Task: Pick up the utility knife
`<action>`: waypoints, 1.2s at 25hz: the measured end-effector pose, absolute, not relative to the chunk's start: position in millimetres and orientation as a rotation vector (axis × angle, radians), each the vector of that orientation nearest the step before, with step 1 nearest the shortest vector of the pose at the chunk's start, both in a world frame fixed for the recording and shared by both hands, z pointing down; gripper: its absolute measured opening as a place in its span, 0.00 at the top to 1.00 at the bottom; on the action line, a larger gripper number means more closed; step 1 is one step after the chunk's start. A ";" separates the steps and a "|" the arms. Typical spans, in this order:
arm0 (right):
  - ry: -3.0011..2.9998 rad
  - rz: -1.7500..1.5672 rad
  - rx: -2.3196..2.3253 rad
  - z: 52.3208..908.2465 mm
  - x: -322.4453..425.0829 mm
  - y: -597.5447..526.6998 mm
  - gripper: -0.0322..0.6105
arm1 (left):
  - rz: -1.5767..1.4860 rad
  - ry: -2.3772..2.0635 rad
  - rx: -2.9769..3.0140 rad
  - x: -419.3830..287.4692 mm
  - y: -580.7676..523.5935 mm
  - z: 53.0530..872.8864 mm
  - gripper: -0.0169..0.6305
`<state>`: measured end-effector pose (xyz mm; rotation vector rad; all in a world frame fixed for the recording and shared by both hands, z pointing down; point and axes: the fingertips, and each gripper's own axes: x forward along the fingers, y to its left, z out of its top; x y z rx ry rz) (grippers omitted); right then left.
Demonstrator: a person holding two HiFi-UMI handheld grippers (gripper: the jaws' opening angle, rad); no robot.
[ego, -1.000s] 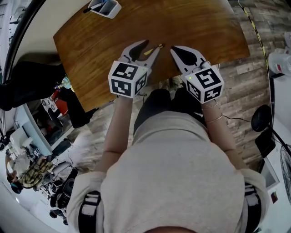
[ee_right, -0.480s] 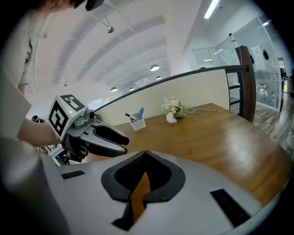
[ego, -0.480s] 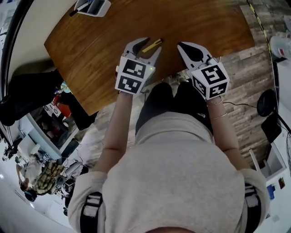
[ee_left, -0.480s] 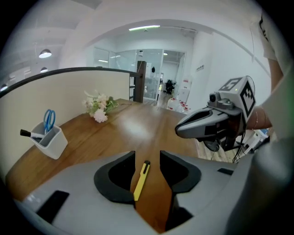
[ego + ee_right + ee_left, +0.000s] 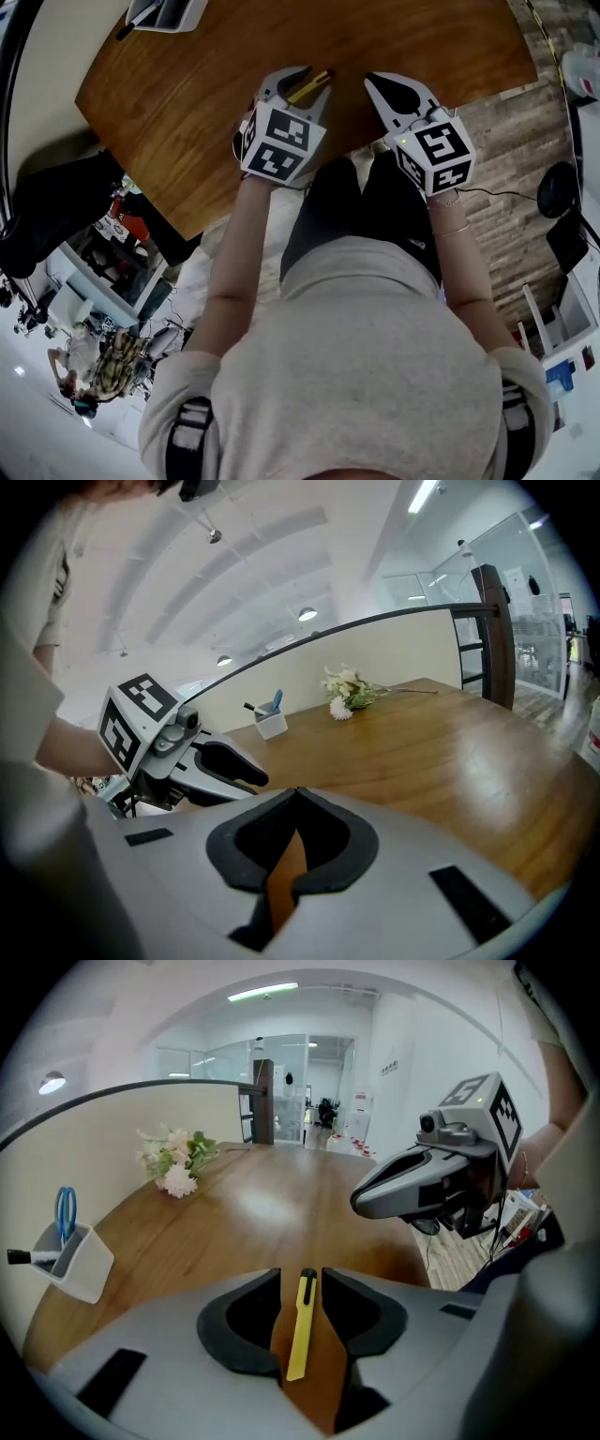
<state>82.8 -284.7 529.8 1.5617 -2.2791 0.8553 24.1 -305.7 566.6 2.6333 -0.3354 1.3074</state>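
Two grippers sit over the wooden table (image 5: 187,103). The left gripper (image 5: 301,1274) has its jaws partly apart and holds nothing. The yellow utility knife (image 5: 300,1330) lies lengthwise in the gap between them, with a strip of wood showing on either side. Nothing stands between jaws and knife. Far to the knife's left is a white pen cup (image 5: 75,1262) holding blue scissors. Beyond the knife, also leftward, lies a small bunch of flowers (image 5: 176,1162). To the knife's right the right gripper (image 5: 296,791) hangs near, its jaw tips together and empty.
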 end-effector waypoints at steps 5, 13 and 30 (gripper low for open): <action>-2.275 0.874 1.560 537.0 80.1 -285.3 0.93 | 1.400 -0.289 2.652 23.7 -309.5 580.0 0.74; -2.271 0.897 1.553 544.2 76.3 -287.4 0.93 | 1.446 -0.222 2.631 26.7 -301.8 594.8 0.78; -2.278 0.866 1.561 531.6 75.0 -274.8 0.93 | 1.429 -0.231 2.629 28.0 -293.7 595.5 0.85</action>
